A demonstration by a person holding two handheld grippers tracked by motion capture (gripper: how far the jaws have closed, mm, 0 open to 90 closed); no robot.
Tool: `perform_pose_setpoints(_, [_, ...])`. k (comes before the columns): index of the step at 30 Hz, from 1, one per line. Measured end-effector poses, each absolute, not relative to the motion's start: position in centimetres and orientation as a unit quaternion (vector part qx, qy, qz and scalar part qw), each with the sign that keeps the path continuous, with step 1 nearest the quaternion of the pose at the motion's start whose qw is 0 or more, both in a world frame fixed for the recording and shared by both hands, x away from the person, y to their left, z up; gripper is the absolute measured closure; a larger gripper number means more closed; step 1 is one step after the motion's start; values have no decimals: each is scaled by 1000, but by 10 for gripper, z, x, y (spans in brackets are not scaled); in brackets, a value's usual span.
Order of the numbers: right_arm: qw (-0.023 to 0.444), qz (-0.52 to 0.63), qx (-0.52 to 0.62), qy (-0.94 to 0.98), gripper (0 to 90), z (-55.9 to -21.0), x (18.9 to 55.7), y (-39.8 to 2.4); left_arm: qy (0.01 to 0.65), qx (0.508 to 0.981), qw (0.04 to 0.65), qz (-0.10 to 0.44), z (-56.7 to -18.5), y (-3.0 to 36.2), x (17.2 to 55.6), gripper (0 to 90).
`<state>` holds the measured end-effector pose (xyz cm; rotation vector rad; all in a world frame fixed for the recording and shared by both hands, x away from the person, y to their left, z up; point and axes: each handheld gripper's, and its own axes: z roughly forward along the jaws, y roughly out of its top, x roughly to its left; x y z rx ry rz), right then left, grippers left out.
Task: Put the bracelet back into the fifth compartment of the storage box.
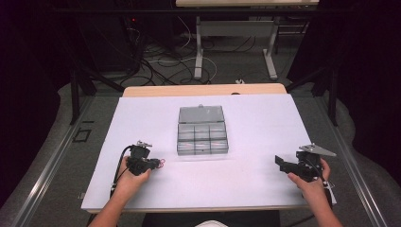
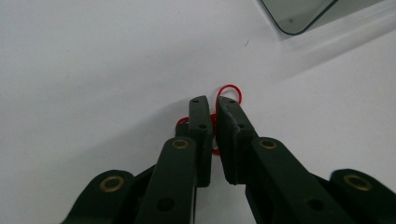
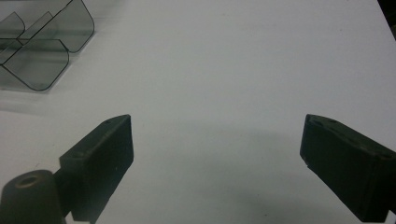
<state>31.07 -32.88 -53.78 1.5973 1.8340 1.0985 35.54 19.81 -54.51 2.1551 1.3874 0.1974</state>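
Several small red rings (image 2: 229, 92) lie bunched on the white table top (image 2: 93, 70). My left gripper (image 2: 212, 101) points down at them, its jaws nearly together and pinching one red ring between the pads. From above, the left gripper (image 1: 157, 164) sits at the table's front left with the red rings (image 1: 162, 162) at its tip. At the front right, my right gripper (image 1: 280, 163) hovers over bare table. Its jaws (image 3: 217, 128) stand wide open with nothing between them.
A clear grey compartment box (image 1: 202, 130) with its lid folded back stands in the middle of the white table (image 1: 265, 123). Its corner (image 2: 299, 14) lies just beyond the left gripper, and its compartments (image 3: 42, 56) show far left of the right gripper.
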Motion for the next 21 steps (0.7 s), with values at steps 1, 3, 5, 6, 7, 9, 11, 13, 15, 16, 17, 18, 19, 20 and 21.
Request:
perform_pose_setpoints(1, [234, 400, 582, 668, 93, -538, 311, -329, 518, 804, 281, 75, -545, 198, 355, 856])
perform_pose_setpoints(3, [235, 401, 582, 668, 94, -538, 311, -329, 520, 803, 281, 76, -545, 197, 355, 863])
perform_pose_setpoints(5, [234, 400, 581, 668, 94, -538, 311, -329, 511, 808, 280, 83, -545, 197, 355, 871])
perform_pose_setpoints(6, [234, 400, 581, 668, 94, -538, 311, -329, 511, 808, 280, 83, -545, 197, 355, 872])
perform_pose_setpoints(7, [234, 400, 581, 669, 94, -538, 311, -329, 510, 810, 279, 82, -545, 198, 355, 872])
perform_pose_setpoints(9, [234, 400, 581, 669, 94, -538, 311, -329, 512, 809, 279, 80, -545, 198, 355, 873])
perform_pose_setpoints(11, [235, 400, 581, 668, 94, -538, 311, -329, 515, 806, 282, 76, -545, 198, 355, 874])
perform_pose_setpoints(13, [234, 400, 581, 669, 95, -538, 311, -329, 518, 802, 287, 78, -545, 198, 355, 882])
perform_pose_setpoints(15, [235, 399, 579, 671, 95, -539, 311, -329, 515, 805, 287, 72, -545, 200, 356, 900])
perform_pose_setpoints(16, [235, 399, 578, 672, 95, -539, 311, -329, 517, 803, 288, 71, -545, 200, 356, 900])
perform_pose_setpoints(17, [235, 399, 578, 672, 95, -539, 311, -329, 517, 803, 289, 72, -545, 200, 355, 900])
perform_pose_setpoints(18, [235, 399, 578, 672, 95, -539, 311, -329, 518, 803, 288, 70, -545, 200, 356, 900])
perform_pose_setpoints(19, [235, 399, 578, 672, 96, -539, 311, -329, 518, 802, 289, 71, -545, 200, 355, 900])
perform_pose_setpoints(20, [235, 399, 578, 672, 96, -539, 311, -329, 519, 800, 291, 75, -546, 200, 355, 900])
perform_pose_setpoints(21, [239, 400, 579, 669, 96, -539, 311, -329, 519, 800, 291, 76, -546, 200, 355, 900])
